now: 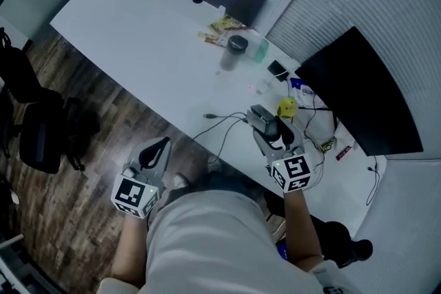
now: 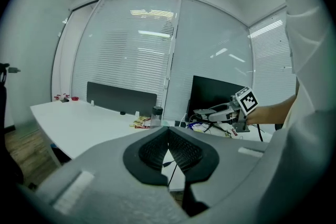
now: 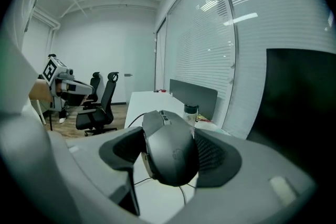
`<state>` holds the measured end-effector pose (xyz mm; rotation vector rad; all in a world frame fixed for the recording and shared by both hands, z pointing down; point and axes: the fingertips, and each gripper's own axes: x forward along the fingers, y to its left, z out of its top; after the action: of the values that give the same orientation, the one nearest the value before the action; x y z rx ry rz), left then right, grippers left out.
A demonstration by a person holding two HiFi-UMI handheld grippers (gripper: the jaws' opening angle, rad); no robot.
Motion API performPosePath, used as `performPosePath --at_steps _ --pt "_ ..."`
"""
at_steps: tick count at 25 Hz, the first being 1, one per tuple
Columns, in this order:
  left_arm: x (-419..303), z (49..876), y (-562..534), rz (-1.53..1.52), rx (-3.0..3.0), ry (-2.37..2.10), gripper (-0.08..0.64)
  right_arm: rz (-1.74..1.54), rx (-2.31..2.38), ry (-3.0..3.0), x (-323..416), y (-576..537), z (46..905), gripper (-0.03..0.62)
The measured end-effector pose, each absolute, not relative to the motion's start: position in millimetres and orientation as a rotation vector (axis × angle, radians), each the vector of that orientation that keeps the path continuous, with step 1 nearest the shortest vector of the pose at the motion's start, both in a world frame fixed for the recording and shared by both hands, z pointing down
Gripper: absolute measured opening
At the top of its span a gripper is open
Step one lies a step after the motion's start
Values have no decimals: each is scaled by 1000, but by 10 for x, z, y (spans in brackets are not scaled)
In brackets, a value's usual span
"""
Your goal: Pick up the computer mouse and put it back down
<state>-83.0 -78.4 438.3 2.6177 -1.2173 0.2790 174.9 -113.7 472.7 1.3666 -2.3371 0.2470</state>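
1. Grip check: the right gripper clamps the computer mouse by its two flanks, one pad on each side. The left gripper is clenched on nothing and sits off the desk edge, at 7 o'clock of the mouse in the head view.
2. Mouse location: it looks raised just clear of the top at the desk's 4 o'clock end. Its cable droops under it and trails toward 9 o'clock.
3. Step, my read: this is the put-down half. Lower it straight and keep the base level so it lands flat, not nose first.
4. Aim for the bare white top at 9 to 10 o'clock of the mouse. Loose wires and a yellow object lie close at 2 to 3 o'clock, so steer off them.
5. Let go only once the base rests, and spread the jaws evenly so neither pad drags it sideways. Watch the cable slack, which could snag underneath.
6. Look: wired, dark grey, matte, humped shell. The wheel and buttons are on the far end, with a faint logo on the hump and a paler strip along the 9 o'clock flank. The curved sides are likely slippery.
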Motion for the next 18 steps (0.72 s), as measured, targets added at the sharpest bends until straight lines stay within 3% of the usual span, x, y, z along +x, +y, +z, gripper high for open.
performPosePath --at_steps 18 --pt "-1609 4627 -107 358 2324 -1527 9 370 1185 -2265 1401 -1657 5984 307"
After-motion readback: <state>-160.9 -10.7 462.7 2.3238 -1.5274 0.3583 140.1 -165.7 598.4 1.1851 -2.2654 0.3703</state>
